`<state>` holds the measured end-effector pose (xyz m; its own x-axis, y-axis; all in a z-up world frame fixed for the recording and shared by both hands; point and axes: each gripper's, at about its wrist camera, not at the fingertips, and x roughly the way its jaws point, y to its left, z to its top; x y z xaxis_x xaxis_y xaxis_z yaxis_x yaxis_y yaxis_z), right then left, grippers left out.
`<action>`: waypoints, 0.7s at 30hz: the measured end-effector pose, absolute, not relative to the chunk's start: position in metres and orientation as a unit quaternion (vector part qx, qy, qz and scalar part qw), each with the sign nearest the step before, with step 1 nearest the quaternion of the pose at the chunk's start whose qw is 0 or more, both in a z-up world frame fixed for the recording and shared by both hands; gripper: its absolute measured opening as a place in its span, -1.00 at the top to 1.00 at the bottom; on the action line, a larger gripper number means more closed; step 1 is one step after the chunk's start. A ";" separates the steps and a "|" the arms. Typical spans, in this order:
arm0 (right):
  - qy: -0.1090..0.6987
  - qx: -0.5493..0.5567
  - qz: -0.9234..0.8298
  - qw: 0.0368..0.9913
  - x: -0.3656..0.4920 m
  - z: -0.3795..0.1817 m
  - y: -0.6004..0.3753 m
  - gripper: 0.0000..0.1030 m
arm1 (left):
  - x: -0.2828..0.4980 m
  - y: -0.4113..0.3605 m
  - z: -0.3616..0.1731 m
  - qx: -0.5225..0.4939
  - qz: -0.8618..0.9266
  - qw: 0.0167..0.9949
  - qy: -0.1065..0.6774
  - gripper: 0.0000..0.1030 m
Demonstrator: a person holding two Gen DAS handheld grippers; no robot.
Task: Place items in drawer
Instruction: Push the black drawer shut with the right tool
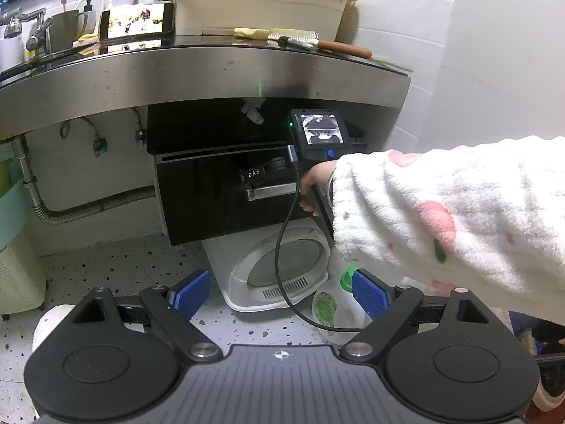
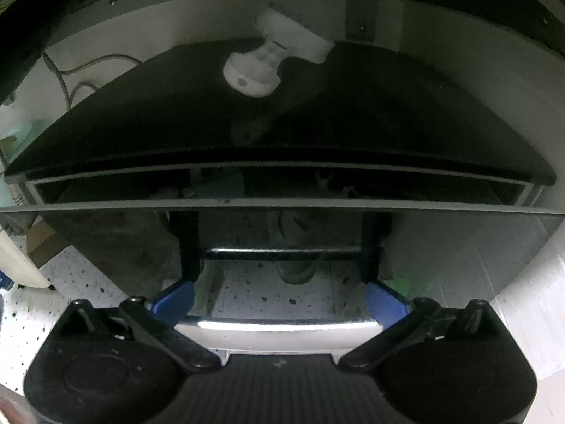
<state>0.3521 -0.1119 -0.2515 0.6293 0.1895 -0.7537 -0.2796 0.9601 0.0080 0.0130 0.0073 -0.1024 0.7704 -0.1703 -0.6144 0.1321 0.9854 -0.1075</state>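
Drawer (image 1: 212, 194): black glossy front, centre of the left wrist view, under the steel counter edge; pulled out a little, a thin gap showing along its top in the right wrist view.
Drawer handle (image 2: 282, 325): silver bar, bottom centre of the right wrist view, lying between the two blue pads.
Right gripper (image 2: 282, 300): spread wide on either side of the handle, clenching nothing; seen in the left wrist view at centre right, against the drawer front.
Left gripper (image 1: 279, 293): low in its own view, released, blue pads well apart, nothing between them.
Sleeve (image 1: 459, 212): white fleece with pink spots, right side of the left wrist view.
Counter (image 1: 212, 67): curved across the top; cream tub (image 1: 257, 3) upper centre, brush (image 1: 317, 42) at its right.
Floor (image 1: 123, 265): speckled; white appliance (image 1: 279, 275) below the drawer.
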 end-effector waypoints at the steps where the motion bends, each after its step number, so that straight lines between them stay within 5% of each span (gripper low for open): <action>1: 0.409 -0.055 0.130 0.901 0.351 -0.252 -0.112 -1.00 | 0.013 0.007 -0.102 -0.028 -0.080 0.940 0.329 -0.70; 21: 0.363 -0.051 0.122 0.922 0.327 -0.258 -0.107 -1.00 | 0.019 0.007 -0.109 -0.017 -0.068 0.936 0.345 -0.70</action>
<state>0.3275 -0.1072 -0.2576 0.7068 0.1884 -0.6819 -0.2629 0.9648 -0.0060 0.0193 0.0066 -0.1092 0.7532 -0.1386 -0.6430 0.1149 0.9902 -0.0788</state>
